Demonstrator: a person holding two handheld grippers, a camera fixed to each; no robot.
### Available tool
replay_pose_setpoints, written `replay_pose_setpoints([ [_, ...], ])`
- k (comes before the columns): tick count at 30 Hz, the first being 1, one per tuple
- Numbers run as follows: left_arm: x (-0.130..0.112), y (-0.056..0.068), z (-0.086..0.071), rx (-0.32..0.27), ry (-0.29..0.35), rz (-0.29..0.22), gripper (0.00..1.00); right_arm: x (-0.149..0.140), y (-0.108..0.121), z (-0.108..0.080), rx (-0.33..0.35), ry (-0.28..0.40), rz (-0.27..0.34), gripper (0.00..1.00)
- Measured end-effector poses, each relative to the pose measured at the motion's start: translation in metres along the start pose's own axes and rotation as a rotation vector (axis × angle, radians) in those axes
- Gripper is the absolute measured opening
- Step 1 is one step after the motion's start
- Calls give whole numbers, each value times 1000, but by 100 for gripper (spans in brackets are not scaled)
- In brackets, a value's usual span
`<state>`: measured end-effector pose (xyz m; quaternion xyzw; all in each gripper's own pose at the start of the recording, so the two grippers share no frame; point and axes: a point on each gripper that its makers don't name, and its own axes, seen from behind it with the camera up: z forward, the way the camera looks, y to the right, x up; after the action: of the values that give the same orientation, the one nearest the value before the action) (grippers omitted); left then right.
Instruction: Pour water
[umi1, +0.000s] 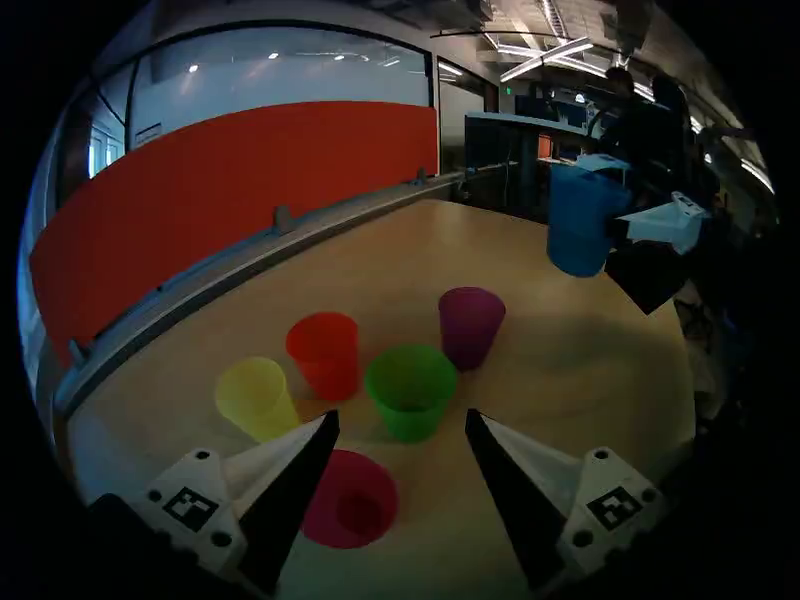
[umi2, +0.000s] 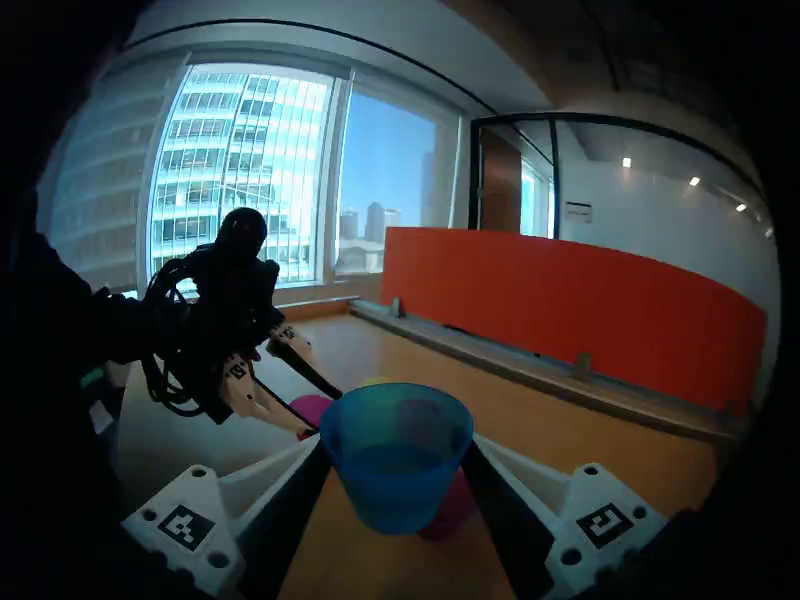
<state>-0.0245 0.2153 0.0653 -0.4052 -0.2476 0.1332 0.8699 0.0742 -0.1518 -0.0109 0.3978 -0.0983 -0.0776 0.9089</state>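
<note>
My right gripper (umi2: 397, 450) is shut on a blue cup (umi2: 397, 480) that has water in it, held upright in the air. In the left gripper view that blue cup (umi1: 580, 220) hangs above the table's far right, with the right gripper (umi1: 615, 235) behind it. On the wooden table (umi1: 560, 370) stand a yellow cup (umi1: 255, 395), a red cup (umi1: 325, 352), a green cup (umi1: 410, 392), a purple cup (umi1: 470, 325) and a pink cup (umi1: 350, 500). My left gripper (umi1: 400, 425) is open just above the pink and green cups, holding nothing.
An orange partition (umi1: 230, 190) with a grey rail (umi1: 250, 255) runs along the table's far edge. A person in dark clothes holds the left gripper (umi2: 315, 412) in front of large windows (umi2: 250, 170). Desks and chairs (umi1: 520, 150) stand beyond the table.
</note>
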Motion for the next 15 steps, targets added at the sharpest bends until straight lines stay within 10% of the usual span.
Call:
replay_pose_setpoints([
  [15, -8, 0, 36, -1, -74, -15, 94, 0, 8, -4, -16, -1, -5, 90],
])
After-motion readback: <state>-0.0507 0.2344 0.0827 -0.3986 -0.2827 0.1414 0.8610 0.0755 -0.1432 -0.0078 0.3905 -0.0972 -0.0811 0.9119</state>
